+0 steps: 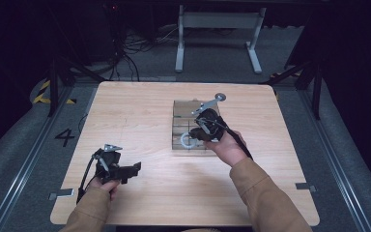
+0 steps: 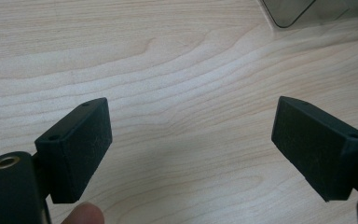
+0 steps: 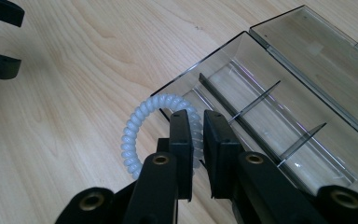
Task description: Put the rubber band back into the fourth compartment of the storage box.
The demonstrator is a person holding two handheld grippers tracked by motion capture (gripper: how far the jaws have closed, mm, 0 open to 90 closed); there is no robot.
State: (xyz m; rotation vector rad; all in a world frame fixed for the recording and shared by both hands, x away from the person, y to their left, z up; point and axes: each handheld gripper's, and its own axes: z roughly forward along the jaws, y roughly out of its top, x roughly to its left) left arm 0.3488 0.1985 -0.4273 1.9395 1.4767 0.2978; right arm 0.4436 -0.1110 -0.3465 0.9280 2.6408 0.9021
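The right claw pinches a spiral hair tie beside the clear divided box.

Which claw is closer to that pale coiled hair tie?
The right claw: it is shut on the hair tie at the clear box's near corner. The left claw sits open, well away over bare table.

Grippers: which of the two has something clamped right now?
The right gripper: its jaws are nearly together on the pale spiral hair tie at the corner of the clear divided box. The left gripper stands wide open over the bare table.
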